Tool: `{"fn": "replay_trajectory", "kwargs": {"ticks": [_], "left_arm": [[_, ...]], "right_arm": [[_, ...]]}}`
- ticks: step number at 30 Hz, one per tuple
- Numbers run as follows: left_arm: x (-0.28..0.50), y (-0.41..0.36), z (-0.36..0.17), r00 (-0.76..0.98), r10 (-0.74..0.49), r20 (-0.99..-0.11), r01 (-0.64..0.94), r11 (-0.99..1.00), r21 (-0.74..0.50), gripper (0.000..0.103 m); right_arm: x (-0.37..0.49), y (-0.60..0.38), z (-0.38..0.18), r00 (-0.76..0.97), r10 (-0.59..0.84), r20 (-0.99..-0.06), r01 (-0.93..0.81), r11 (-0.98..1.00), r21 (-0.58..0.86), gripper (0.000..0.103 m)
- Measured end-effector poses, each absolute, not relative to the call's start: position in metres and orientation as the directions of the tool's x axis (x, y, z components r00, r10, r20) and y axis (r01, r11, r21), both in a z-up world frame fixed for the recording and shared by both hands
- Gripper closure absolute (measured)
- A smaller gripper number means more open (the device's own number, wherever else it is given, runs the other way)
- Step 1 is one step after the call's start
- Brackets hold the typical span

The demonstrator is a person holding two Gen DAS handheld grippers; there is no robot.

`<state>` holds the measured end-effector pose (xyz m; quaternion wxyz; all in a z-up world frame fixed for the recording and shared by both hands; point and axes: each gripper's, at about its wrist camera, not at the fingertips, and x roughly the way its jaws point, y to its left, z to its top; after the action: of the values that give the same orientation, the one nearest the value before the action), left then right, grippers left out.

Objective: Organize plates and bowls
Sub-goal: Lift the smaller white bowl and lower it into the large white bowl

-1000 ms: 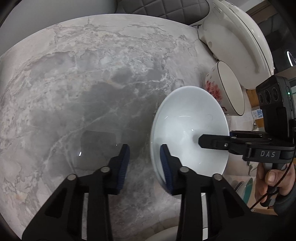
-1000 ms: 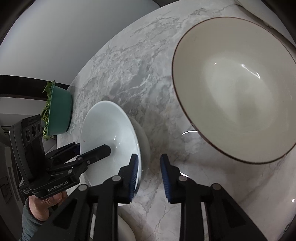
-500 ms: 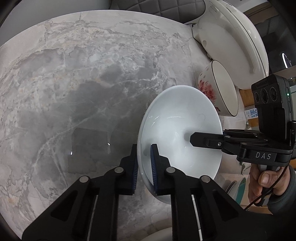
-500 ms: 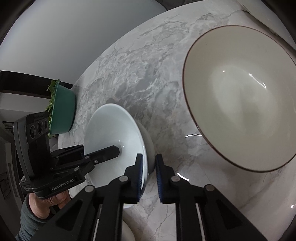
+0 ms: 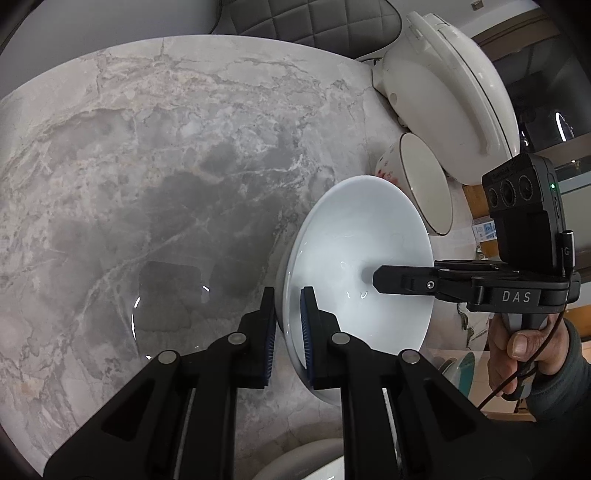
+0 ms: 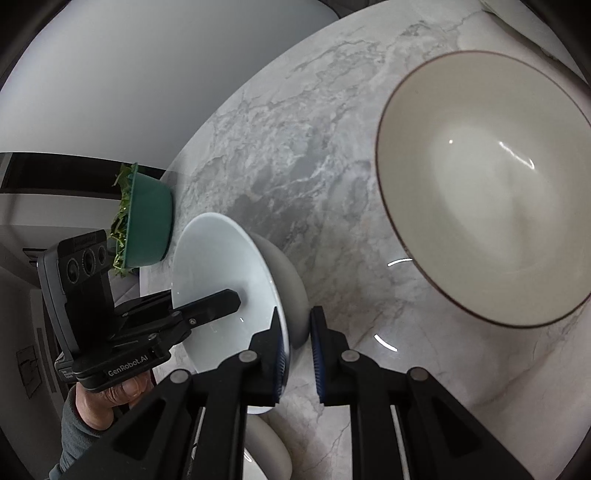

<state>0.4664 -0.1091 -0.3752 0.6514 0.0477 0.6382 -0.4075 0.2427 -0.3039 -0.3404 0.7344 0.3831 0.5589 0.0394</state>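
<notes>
A plain white bowl (image 5: 343, 243) is held above the marble table (image 5: 166, 166), gripped on opposite sides of its rim. My left gripper (image 5: 288, 332) is shut on its near rim, one pad inside and one outside. My right gripper (image 6: 297, 343) is shut on the other side of the same white bowl (image 6: 218, 266). The right gripper also shows in the left wrist view (image 5: 384, 280), reaching into the bowl. A large cream bowl with a dark rim (image 6: 487, 184) stands on the table to the right. It also shows in the left wrist view (image 5: 424, 184), with red flowers outside.
A white rice cooker (image 5: 450, 92) stands at the table's far right. A green bowl of leafy greens (image 6: 147, 218) sits at the table's edge. A white dish (image 5: 310, 461) lies below the grippers. A quilted grey chair back (image 5: 303, 22) is behind the table.
Both grippers closed on the white bowl's rim, having been open a second ago. The bowl has since lifted slightly with both grippers on it.
</notes>
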Motion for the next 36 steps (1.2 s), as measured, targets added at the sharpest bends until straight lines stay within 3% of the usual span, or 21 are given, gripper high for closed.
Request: {"fn": "replay_trajectory", "kwargs": {"ticks": [20, 36], "left_arm": [[0.377, -0.013, -0.297, -0.056, -0.469, -0.882, 0.557, 0.718, -0.417, 0.090], [0.274, 0.046, -0.341, -0.094, -0.401, -0.911, 0.471, 0.789, -0.396, 0.091]], "right_arm": [[0.211, -0.219, -0.283, 0.313, 0.566, -0.762, 0.199, 0.746, 0.636, 0.086], [0.160, -0.161, -0.316, 0.171, 0.558, -0.812, 0.186, 0.791, 0.583, 0.087]]}}
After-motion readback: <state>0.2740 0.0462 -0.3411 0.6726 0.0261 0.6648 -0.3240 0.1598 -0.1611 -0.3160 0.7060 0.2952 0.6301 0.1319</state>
